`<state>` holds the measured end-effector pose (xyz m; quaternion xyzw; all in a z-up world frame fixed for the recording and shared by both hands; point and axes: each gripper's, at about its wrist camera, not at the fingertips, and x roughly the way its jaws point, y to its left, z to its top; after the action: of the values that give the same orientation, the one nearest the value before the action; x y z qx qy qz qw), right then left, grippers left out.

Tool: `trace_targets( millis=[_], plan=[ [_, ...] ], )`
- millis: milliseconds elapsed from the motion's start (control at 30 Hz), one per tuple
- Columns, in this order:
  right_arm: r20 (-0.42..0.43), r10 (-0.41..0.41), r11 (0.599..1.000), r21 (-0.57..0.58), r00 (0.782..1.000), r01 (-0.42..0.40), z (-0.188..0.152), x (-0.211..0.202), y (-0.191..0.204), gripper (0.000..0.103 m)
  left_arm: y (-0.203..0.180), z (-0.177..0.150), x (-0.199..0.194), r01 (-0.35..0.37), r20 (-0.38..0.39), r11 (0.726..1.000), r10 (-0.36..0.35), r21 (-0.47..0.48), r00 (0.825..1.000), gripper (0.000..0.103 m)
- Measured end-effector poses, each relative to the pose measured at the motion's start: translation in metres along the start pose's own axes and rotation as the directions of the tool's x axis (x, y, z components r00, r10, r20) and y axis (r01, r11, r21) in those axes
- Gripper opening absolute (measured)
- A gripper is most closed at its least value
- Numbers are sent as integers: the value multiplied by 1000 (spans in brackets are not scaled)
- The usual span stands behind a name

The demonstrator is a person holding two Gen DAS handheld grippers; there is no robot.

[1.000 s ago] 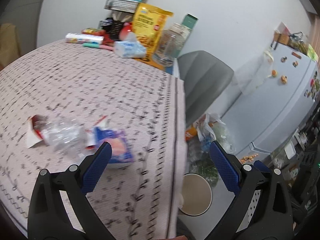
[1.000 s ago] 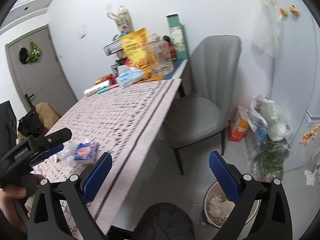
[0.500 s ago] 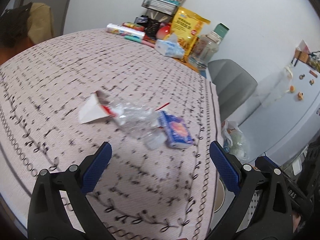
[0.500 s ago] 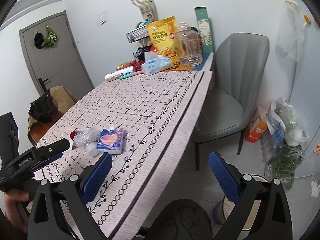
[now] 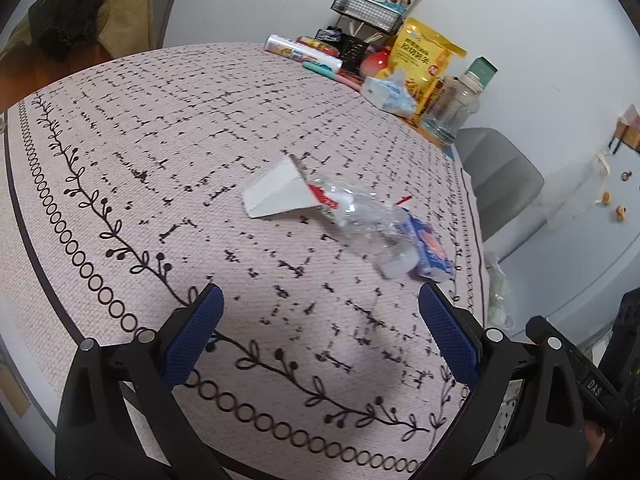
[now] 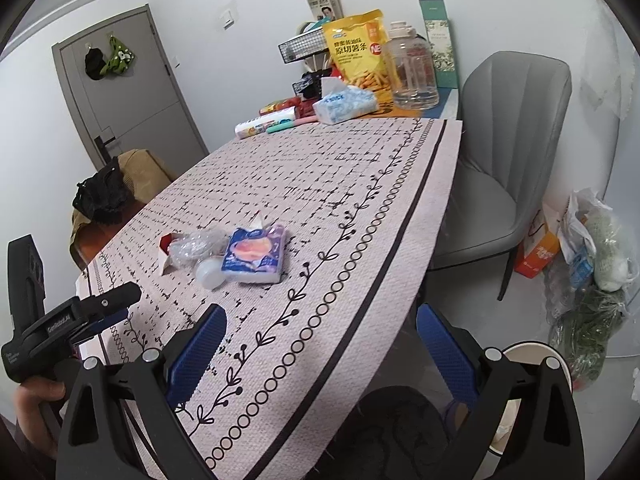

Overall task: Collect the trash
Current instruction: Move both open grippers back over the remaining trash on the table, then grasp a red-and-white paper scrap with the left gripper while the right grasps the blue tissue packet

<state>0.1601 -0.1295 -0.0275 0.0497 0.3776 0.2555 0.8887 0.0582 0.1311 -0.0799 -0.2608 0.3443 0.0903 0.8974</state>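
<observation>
White walls, a grey door (image 6: pixel 132 92), a grey chair (image 6: pixel 508 152) beside the table (image 6: pixel 360 184).

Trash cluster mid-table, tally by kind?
Torn white and red paper carton: 1
Crushed clear plastic bottle: 1
Blue and purple tissue packet: 1
Total: 3

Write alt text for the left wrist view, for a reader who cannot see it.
The open left gripper hovers over a patterned tablecloth, facing a small pile of trash: a torn white carton, a crushed clear plastic bottle and a blue tissue pack. Snacks and a jar stand at the far edge; a grey chair sits beyond.
</observation>
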Motion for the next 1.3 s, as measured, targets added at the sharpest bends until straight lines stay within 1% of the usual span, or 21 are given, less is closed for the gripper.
trace_targets(
  millis=[233, 367, 467, 533, 633, 733, 800, 833, 900, 1033, 1133, 1233, 1267, 1300],
  plan=[
    [-16, 19, 1000, -6, 1000, -19, -2, 9, 2, 94, 8, 4, 10, -5, -14, 1000, 5, -19, 1000, 97],
    [-15, 25, 1000, 0, 1000, -25, -1, 12, 2, 94, 5, 10, 19, -5, -22, 1000, 5, -5, 1000, 97],
    [-15, 23, 1000, 8, 1000, -23, 0, 14, -1, 94, 4, 18, 24, -14, -9, 1000, 14, -2, 1000, 96],
    [-16, 21, 1000, 12, 1000, -20, 0, 14, -4, 94, 9, 25, 24, -16, 3, 1000, 16, -21, 1000, 94],
    [-19, 13, 1000, 15, 1000, -13, 0, 15, -7, 94, 19, 36, 27, -25, 13, 998, 25, -65, 1000, 85],
    [-22, 7, 1000, 25, 1000, -6, 1, 16, -11, 94, 21, 45, 33, -12, 14, 997, 13, -73, 1000, 77],
    [-23, 5, 1000, 30, 1000, -5, 2, 16, -11, 93, 22, 50, 36, -17, 22, 997, 18, -79, 1000, 69],
    [-22, 6, 1000, 29, 1000, -5, 3, 16, -11, 93, 25, 53, 38, -21, 25, 995, 23, -93, 999, 66],
    [-19, 7, 1000, 22, 1000, -7, 5, 16, -9, 93, 29, 58, 41, -19, 27, 992, 22, -124, 999, 57],
    [-21, 15, 1000, 9, 1000, -14, 8, 19, -5, 93, 33, 64, 47, -17, 32, 989, 21, -145, 999, 52],
    [-25, 17, 1000, 2, 1000, -17, 9, 22, -1, 93, 35, 66, 58, -17, 7, 988, 18, -153, 1000, 49],
    [-27, 19, 1000, -3, 999, -19, 9, 22, 2, 93, 36, 64, 58, -14, 5, 988, 15, -153, 1000, 45],
    [-27, 19, 1000, -6, 999, -19, 9, 23, 4, 93, 37, 64, 57, -12, 3, 988, 12, -151, 1000, 42],
    [-29, 20, 1000, -7, 999, -20, 9, 23, 4, 93, 37, 62, 53, 4, 10, 990, -3, -143, 1000, 33]
  ],
)
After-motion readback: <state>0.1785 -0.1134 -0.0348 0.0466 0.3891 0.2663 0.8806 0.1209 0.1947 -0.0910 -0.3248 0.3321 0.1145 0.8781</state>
